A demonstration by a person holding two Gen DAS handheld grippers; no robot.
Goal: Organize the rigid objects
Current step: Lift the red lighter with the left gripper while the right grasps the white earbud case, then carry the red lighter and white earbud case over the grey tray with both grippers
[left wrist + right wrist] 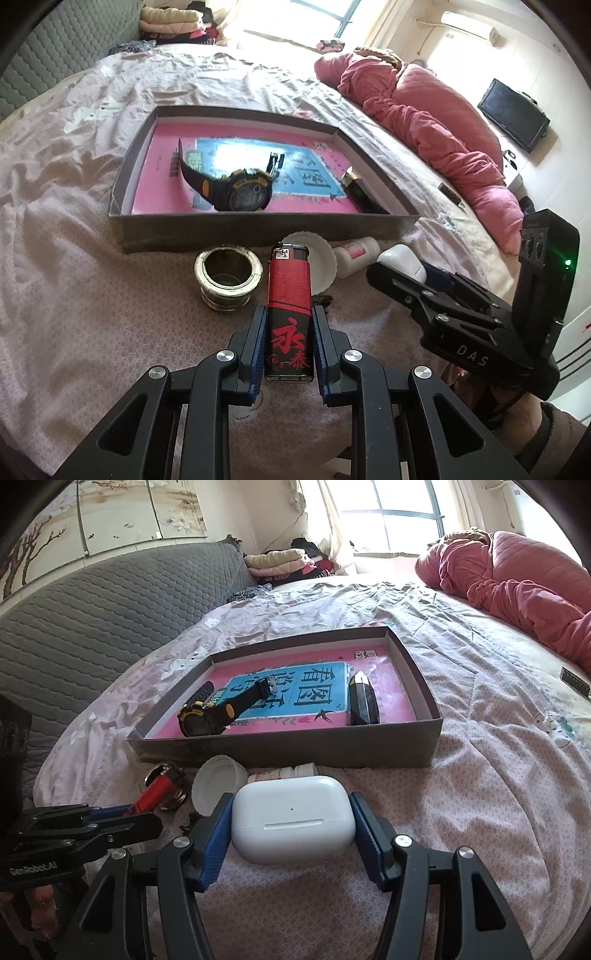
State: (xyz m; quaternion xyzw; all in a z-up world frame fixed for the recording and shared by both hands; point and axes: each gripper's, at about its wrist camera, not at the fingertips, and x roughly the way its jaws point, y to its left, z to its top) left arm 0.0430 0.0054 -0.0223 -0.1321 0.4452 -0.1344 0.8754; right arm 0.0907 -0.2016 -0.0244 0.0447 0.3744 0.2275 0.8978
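Left wrist view looks across a bed [92, 192] spread with a pale pink printed sheet, a rumpled pink quilt [436, 125] heaped along its far side. On the sheet sits a shallow grey cardboard box [266, 230] lined with a pink and blue printed card. Inside it lie a black and yellow wristwatch [236, 188] near the front wall and a dark faceted object [360, 194] toward the right front corner. Just in front of the box, on the sheet, stand a round metal-rimmed tin [228, 275], an upturned white cap [321, 258] and a small white bottle [356, 254] lying on its side.

The right gripper [293, 827] has its blue pads pressed on both ends of a white earbud case [293, 821], held just in front of the box's near wall. The left gripper [289, 339] is clamped on a red and black lighter [289, 314], its pads against the two narrow sides and the lighter's metal head pointing toward the box. In the right wrist view the lighter shows as a red sliver poking from the left gripper's fingers [122, 825], beside the tin. A hand [40, 904] is partly seen beneath that gripper.
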